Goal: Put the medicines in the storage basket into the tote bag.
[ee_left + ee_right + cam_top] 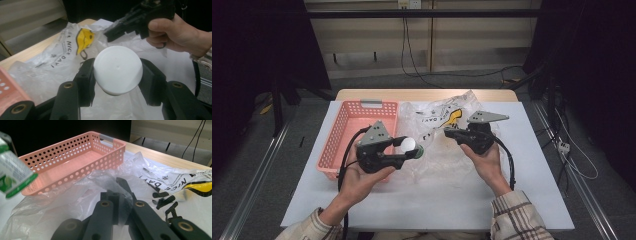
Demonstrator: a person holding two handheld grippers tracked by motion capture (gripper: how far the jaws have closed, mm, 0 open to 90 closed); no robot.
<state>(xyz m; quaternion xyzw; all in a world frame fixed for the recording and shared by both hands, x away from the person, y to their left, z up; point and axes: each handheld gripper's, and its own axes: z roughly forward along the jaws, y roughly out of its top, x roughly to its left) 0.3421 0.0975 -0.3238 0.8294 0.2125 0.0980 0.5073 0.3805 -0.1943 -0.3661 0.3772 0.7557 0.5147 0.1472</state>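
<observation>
The left gripper (412, 148) is clamped on the bottle (118, 68) at its white cap, above the bag (447, 130). The bottle looks light, rigid, slippery. The right gripper (119, 195) pinches the thin, limp bag film.

a white-topped table (532, 165) bears a pink basket (343, 131) (perforated) beside a crumpled plastic bag (442, 117).
</observation>
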